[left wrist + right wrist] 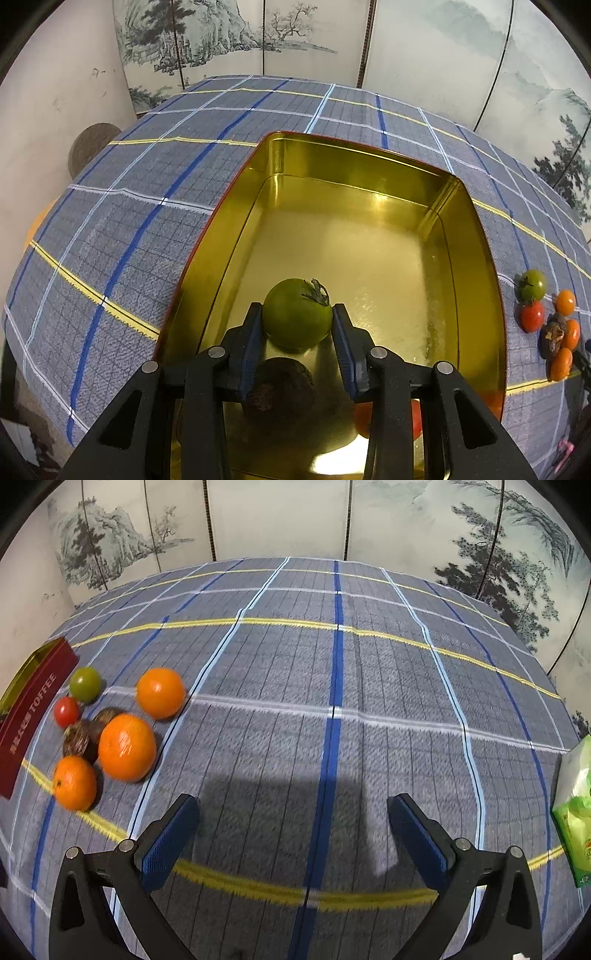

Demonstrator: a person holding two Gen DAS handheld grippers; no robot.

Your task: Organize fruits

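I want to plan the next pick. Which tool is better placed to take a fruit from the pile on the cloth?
Probably the right tool: open, empty, near the oranges. The left tool holds a green tomato over the tin.

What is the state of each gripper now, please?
Left gripper: closed on the green tomato, over the tin.
Right gripper: open, holding nothing.

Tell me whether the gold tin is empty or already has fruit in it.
Not empty. The gold-lined rectangular tin holds a dark brown wrinkled fruit and a red fruit; the left gripper grips a green tomato above it.
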